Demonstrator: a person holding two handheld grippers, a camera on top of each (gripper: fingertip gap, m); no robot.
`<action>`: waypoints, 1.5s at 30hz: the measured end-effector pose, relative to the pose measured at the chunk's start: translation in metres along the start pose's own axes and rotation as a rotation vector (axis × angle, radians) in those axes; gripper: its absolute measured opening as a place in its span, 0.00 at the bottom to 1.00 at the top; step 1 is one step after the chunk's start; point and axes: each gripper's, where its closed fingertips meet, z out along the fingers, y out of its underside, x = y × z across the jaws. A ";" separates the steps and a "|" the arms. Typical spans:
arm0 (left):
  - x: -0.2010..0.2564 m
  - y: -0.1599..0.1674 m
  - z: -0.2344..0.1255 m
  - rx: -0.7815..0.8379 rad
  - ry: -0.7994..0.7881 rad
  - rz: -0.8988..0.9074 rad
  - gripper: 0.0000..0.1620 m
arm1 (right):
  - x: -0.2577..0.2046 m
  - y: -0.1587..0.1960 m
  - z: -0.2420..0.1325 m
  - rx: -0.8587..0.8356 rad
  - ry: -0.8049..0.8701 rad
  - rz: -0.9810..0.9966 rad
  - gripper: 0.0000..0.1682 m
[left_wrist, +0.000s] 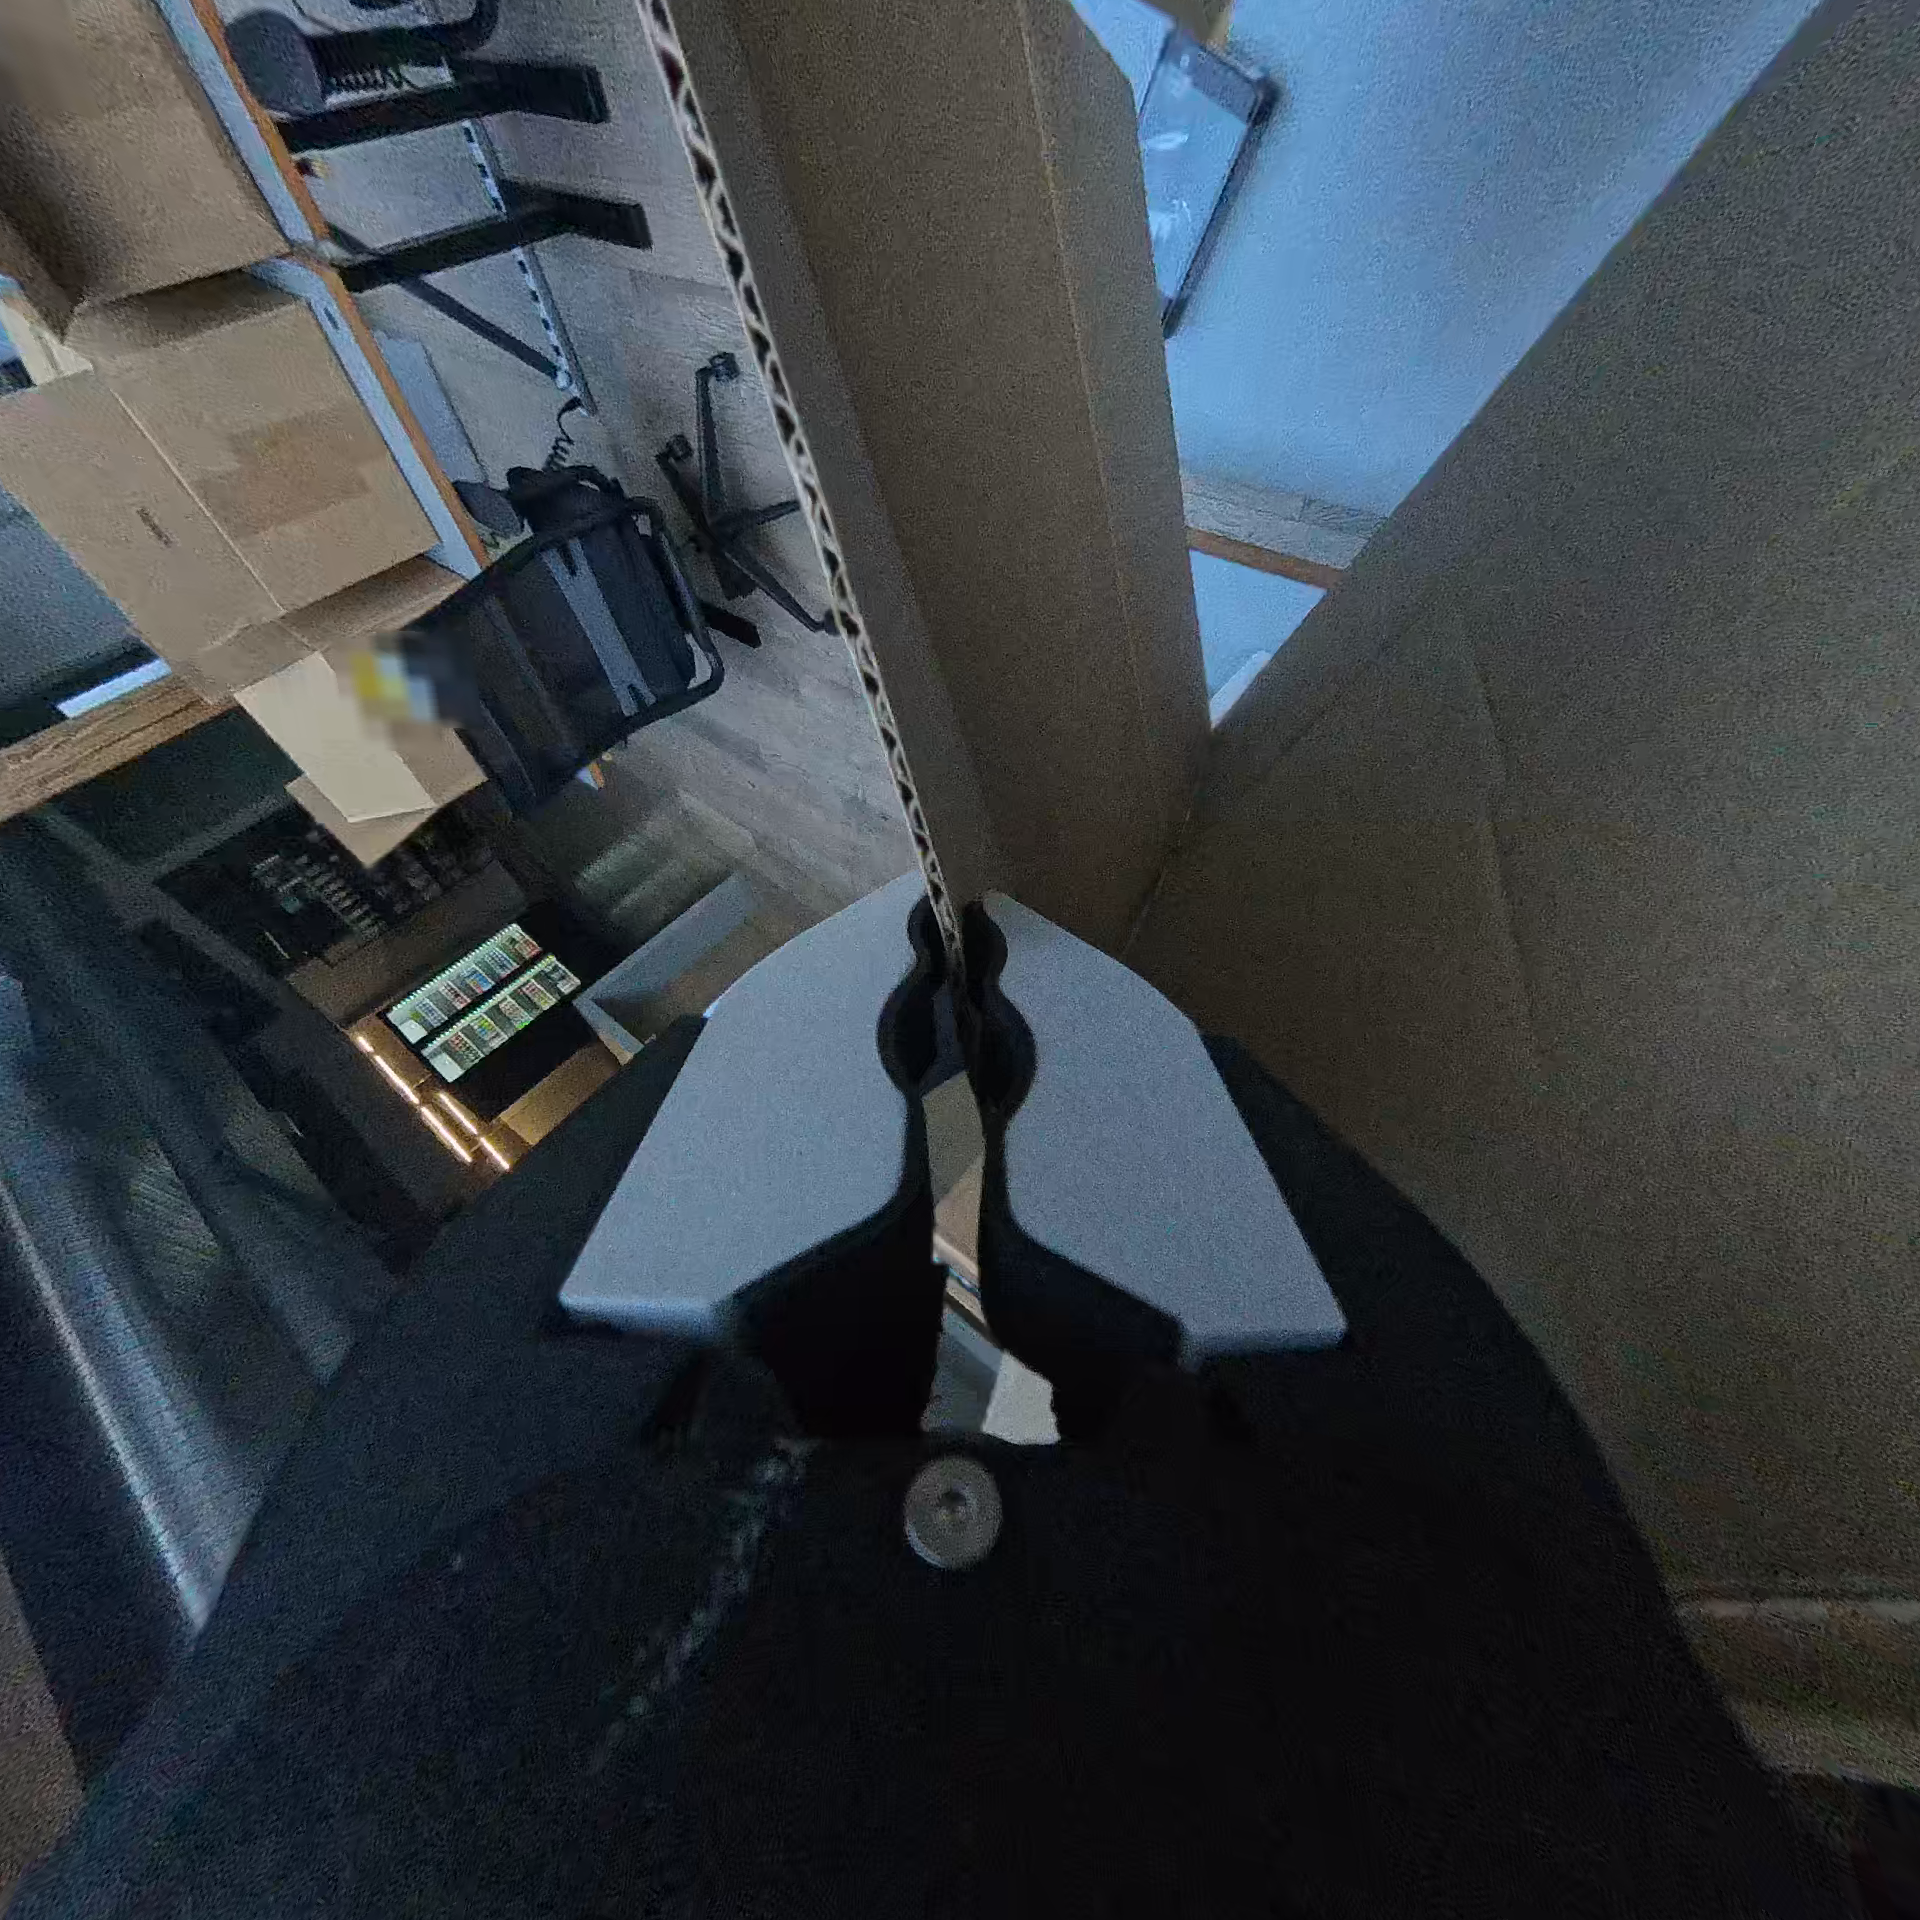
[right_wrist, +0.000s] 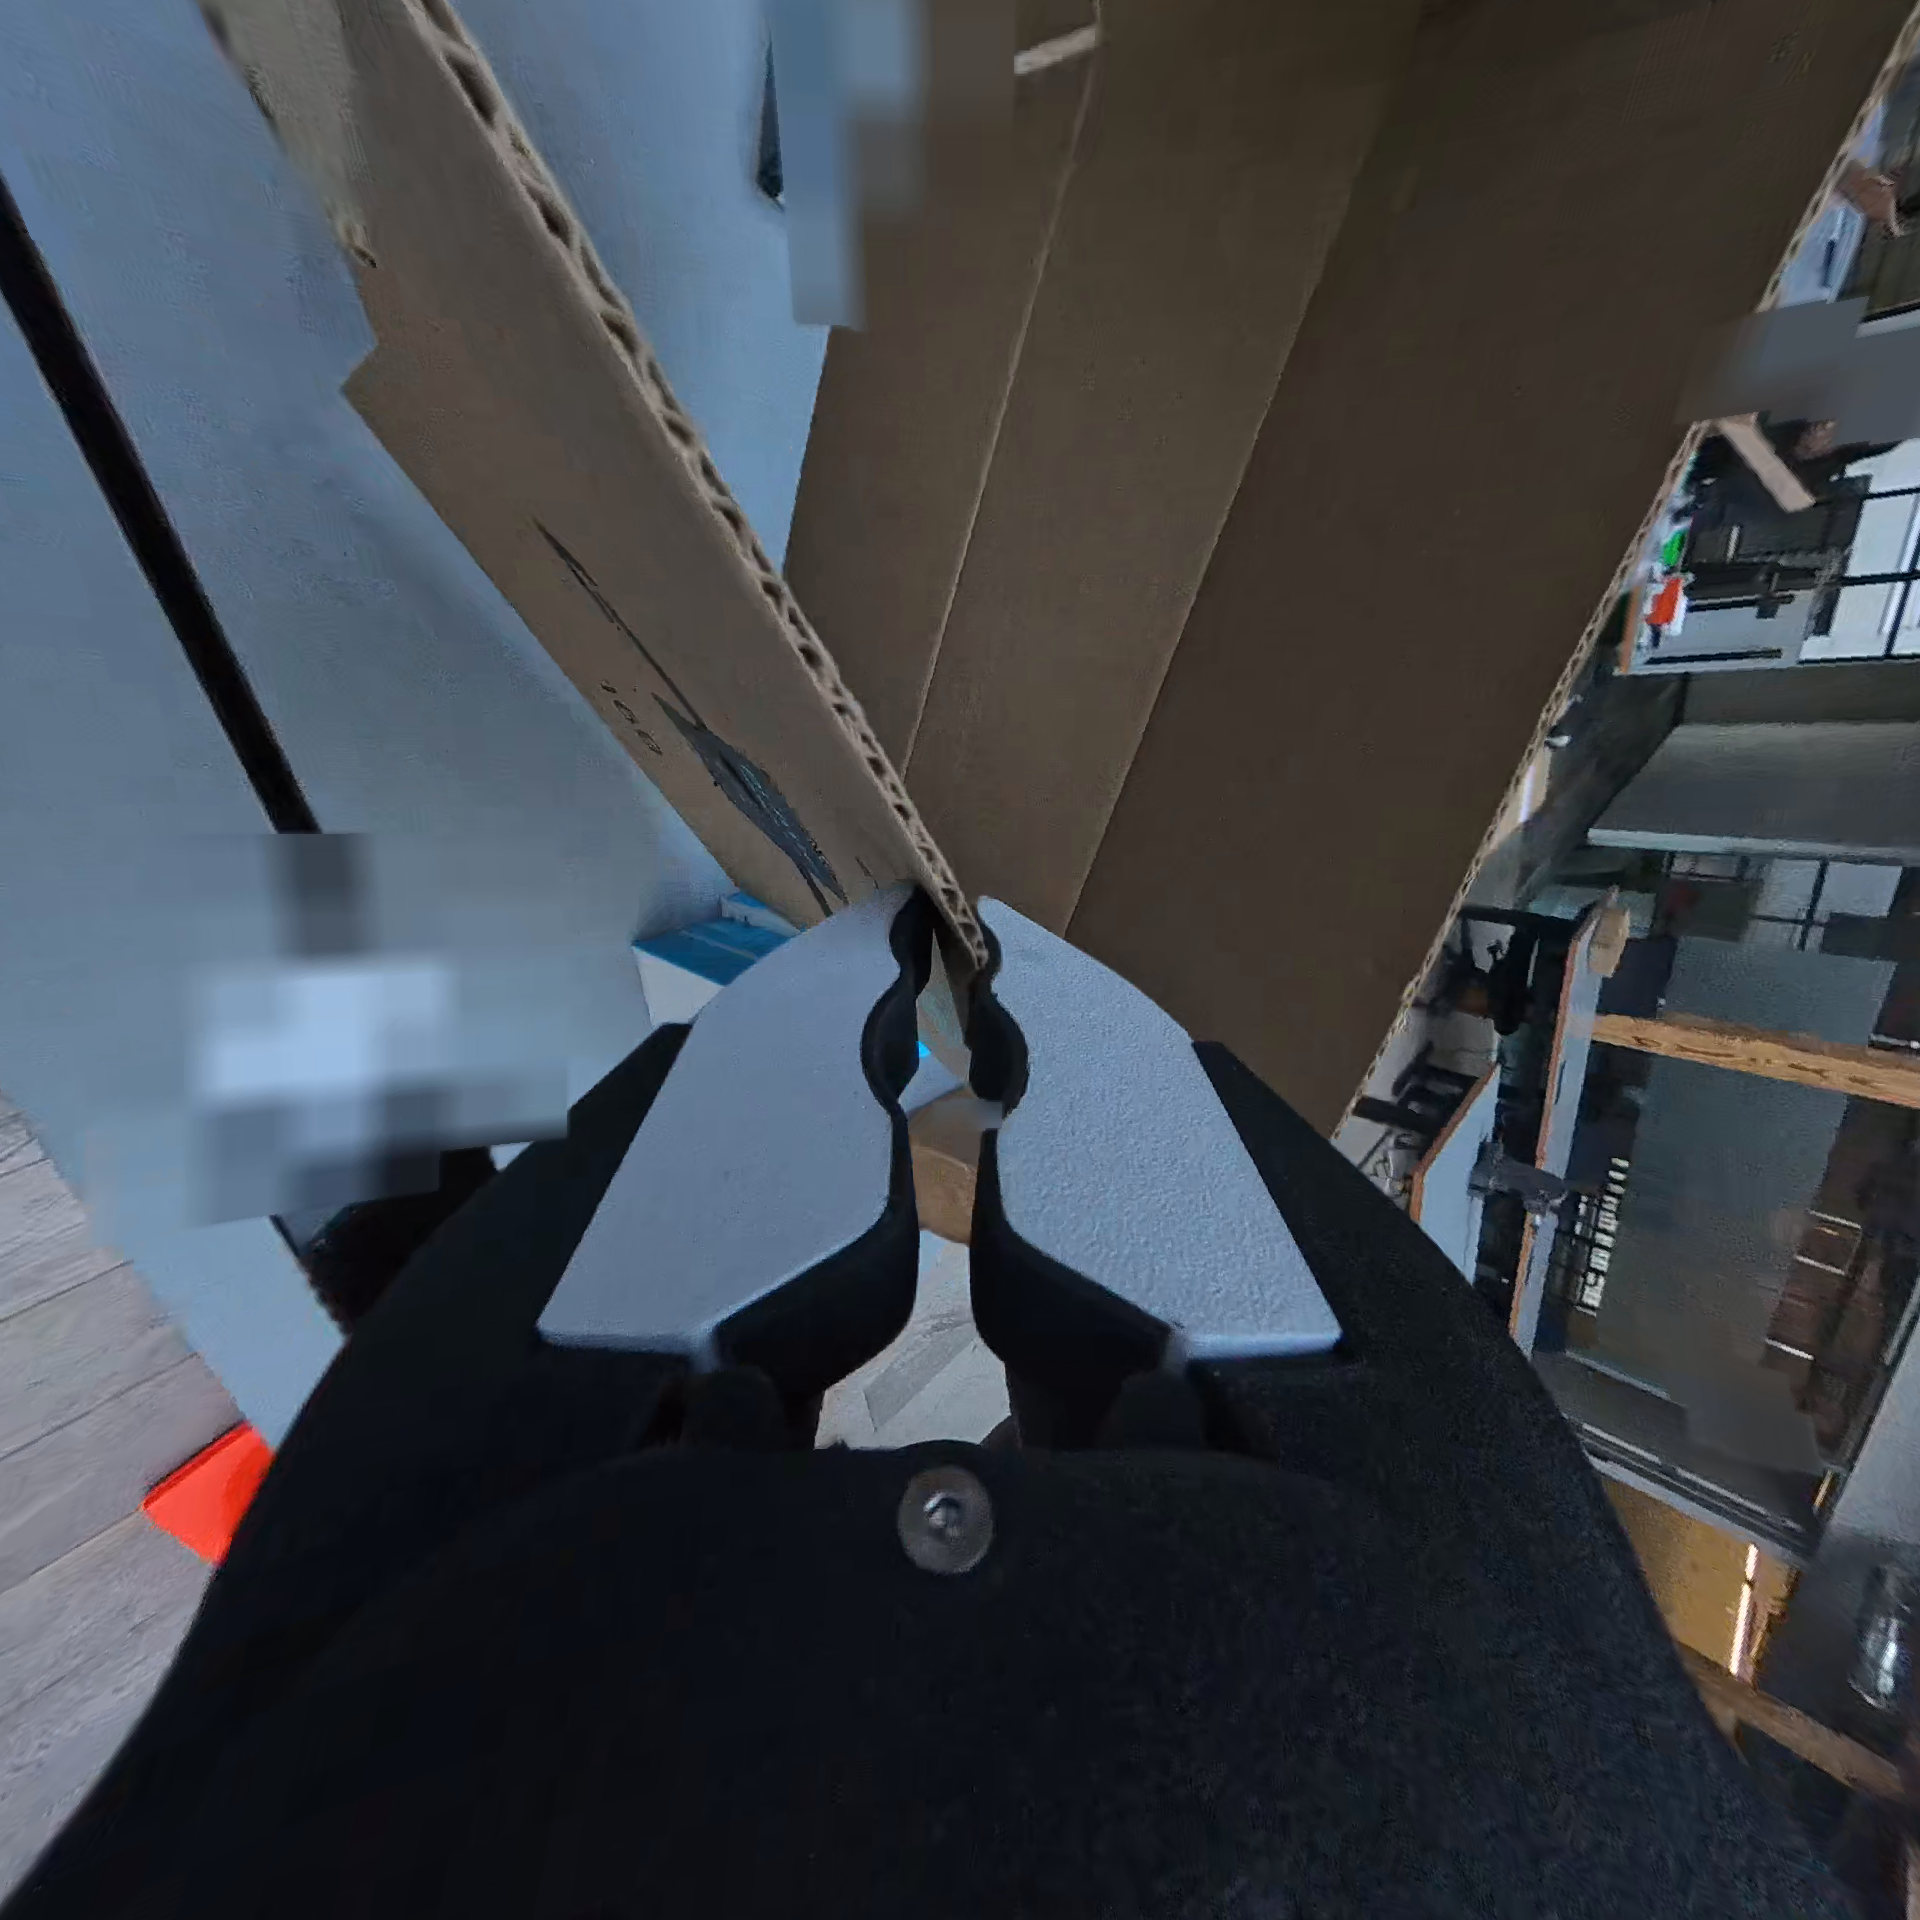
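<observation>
A brown corrugated cardboard box fills both views. In the left wrist view my left gripper (left_wrist: 951, 951) is shut on the thin edge of a cardboard flap (left_wrist: 966, 436) that runs up and away from the fingertips; the box wall (left_wrist: 1558, 831) stands to the right. In the right wrist view my right gripper (right_wrist: 948, 940) is shut on the corrugated edge of another cardboard flap (right_wrist: 582, 499) with dark print on it. More cardboard panels (right_wrist: 1247, 468) spread to its right. Both pads press on the cardboard.
Shelves with cardboard boxes (left_wrist: 208, 436) and a black office chair (left_wrist: 592, 613) lie to the left in the left wrist view. A pale surface (right_wrist: 260, 520), a blue and white box (right_wrist: 707, 951) and an orange patch (right_wrist: 208, 1496) show in the right wrist view. The tips of one gripper are about 40 cm away from the tips of the other.
</observation>
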 end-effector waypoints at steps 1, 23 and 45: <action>0.005 0.017 -0.019 0.026 -0.023 -0.027 0.01 | 0.013 -0.003 0.009 -0.001 0.048 0.019 0.02; 0.430 -0.078 -0.001 0.043 -0.150 0.455 0.02 | -0.196 0.157 0.083 0.307 -0.022 0.446 0.29; 0.583 -0.160 0.076 0.018 -0.234 -0.077 0.07 | 0.014 0.213 0.408 -0.088 -0.866 0.944 0.50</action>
